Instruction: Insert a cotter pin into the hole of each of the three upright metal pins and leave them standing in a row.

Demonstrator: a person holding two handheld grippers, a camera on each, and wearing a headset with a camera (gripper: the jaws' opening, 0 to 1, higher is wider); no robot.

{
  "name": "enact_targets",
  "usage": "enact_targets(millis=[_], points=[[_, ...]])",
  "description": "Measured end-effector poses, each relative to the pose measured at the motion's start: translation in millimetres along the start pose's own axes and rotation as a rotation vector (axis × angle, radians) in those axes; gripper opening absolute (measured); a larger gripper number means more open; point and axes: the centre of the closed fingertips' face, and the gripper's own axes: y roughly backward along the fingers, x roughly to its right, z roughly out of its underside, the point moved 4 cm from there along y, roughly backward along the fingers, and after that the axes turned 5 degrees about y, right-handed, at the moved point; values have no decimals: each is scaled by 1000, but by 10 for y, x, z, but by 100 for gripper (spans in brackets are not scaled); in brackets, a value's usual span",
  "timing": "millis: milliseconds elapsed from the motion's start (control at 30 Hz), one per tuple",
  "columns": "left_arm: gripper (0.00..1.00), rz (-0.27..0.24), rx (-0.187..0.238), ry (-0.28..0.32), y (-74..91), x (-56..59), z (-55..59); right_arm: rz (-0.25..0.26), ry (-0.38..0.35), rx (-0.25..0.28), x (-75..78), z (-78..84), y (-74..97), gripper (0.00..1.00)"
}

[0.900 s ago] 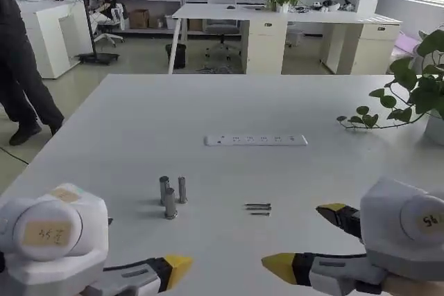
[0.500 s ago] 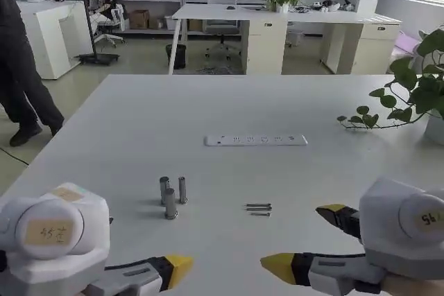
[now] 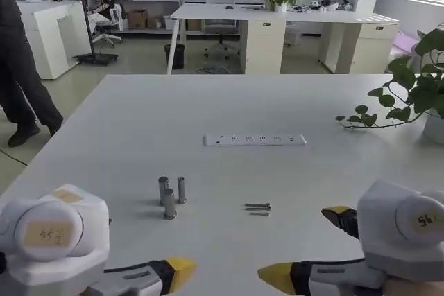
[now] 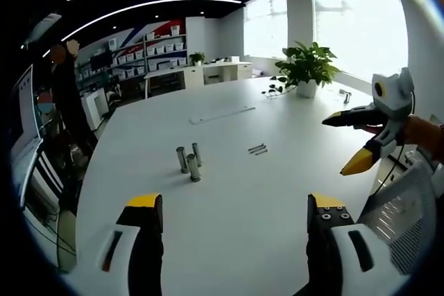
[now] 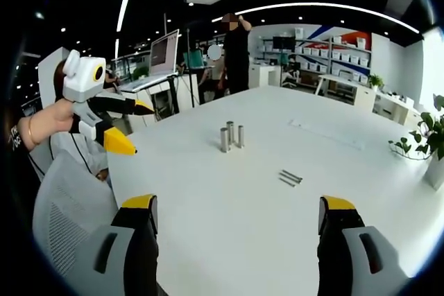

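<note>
Three short metal pins (image 3: 171,197) stand upright in a tight cluster on the white table (image 3: 229,109). A few thin cotter pins (image 3: 257,209) lie flat to their right. My left gripper (image 3: 182,268) hovers at the near left, open and holding nothing. My right gripper (image 3: 305,244) hovers at the near right, open and holding nothing too. In the left gripper view the pins (image 4: 189,161) and cotter pins (image 4: 257,149) lie ahead of the wide-apart jaws of the left gripper (image 4: 236,206). The right gripper view shows the pins (image 5: 230,134), the cotter pins (image 5: 290,177) and the right gripper (image 5: 238,204).
A white power strip (image 3: 254,140) lies across the table beyond the pins. A potted plant (image 3: 416,95) leans in at the right edge. A person (image 3: 17,67) stands on the floor at the far left. A mesh chair back (image 4: 402,206) sits close behind the grippers.
The right gripper has sunk slightly in the head view. The pins and cotter pins lie where they were.
</note>
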Motion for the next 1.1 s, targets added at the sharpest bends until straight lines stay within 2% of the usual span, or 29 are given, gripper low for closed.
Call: enact_targets(millis=[367, 467, 533, 633, 767, 967, 1100], points=[[96, 4, 7, -7, 10, 22, -9, 7, 0, -20, 3, 35, 9, 99], [97, 19, 9, 1, 8, 43, -10, 9, 3, -25, 6, 46, 10, 99], [97, 25, 13, 20, 8, 55, -14, 13, 4, -20, 11, 40, 9, 99], [99, 18, 12, 9, 10, 61, -19, 13, -1, -11, 14, 29, 7, 99], [99, 21, 31, 12, 19, 65, -51, 16, -7, -1, 29, 15, 14, 99], [99, 14, 40, 6, 26, 49, -65, 35, -8, 14, 71, 6, 11, 93], [99, 20, 40, 9, 16, 60, -55, 27, -10, 20, 95, -27, -38, 91]])
